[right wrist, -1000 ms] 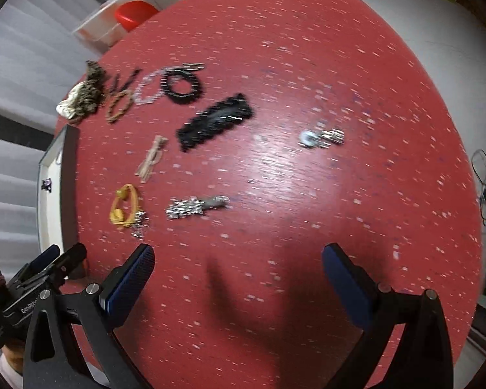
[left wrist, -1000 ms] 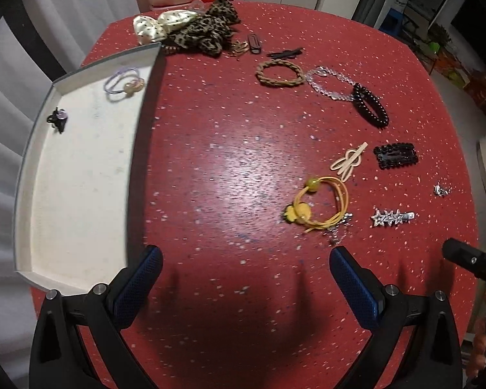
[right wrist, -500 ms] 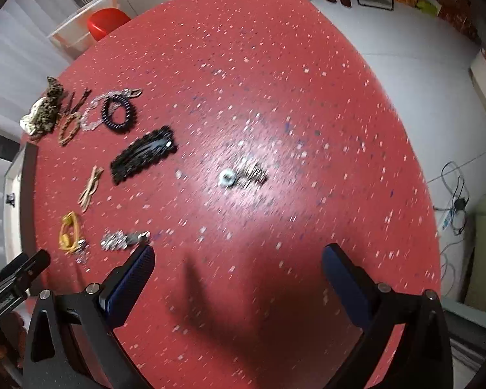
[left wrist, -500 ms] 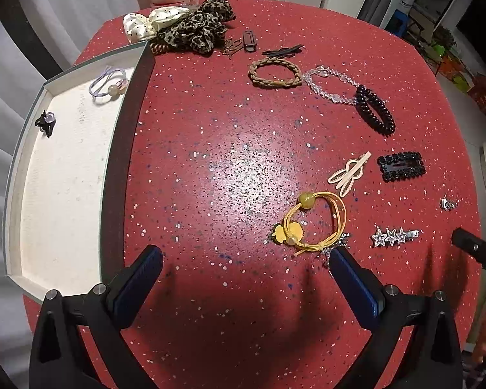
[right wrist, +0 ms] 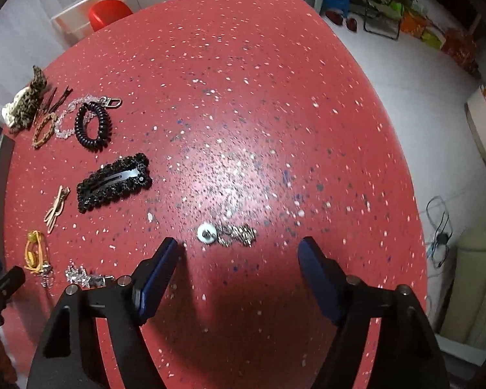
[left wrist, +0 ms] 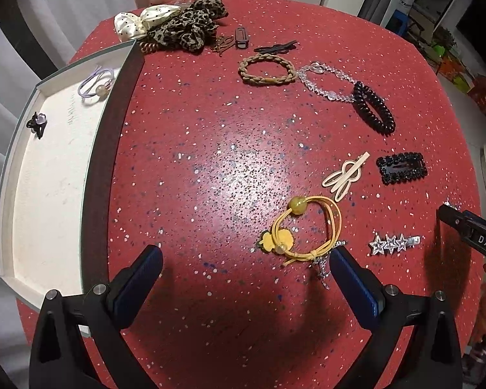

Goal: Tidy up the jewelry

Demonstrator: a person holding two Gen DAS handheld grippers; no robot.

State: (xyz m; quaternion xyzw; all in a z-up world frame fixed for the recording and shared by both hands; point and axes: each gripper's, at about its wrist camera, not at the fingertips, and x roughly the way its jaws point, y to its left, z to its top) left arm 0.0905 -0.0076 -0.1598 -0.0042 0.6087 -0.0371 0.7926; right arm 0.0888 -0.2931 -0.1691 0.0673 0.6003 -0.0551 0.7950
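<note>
A white tray (left wrist: 48,175) on the left of the red table holds a lilac hair tie (left wrist: 97,82) and a small black clip (left wrist: 37,123). My left gripper (left wrist: 243,261) is open above the table, with a yellow hair tie (left wrist: 303,230) just left of its right finger. A star clip (left wrist: 393,243), a beige clip (left wrist: 346,176) and a black beaded clip (left wrist: 401,168) lie to the right. My right gripper (right wrist: 238,254) is open, just short of a silver charm with a white ring (right wrist: 226,234).
At the far edge lie scrunchies (left wrist: 184,26), a braided tie (left wrist: 267,69), a clear bead chain (left wrist: 327,81) and a black coil tie (left wrist: 374,107). A plastic bin (right wrist: 90,9) stands beyond the table. The floor drops off at the right (right wrist: 437,113).
The right gripper has swung right and moved toward the silver charm, which now lies just in front of its fingers. The left gripper has moved forward slightly toward the yellow hair tie.
</note>
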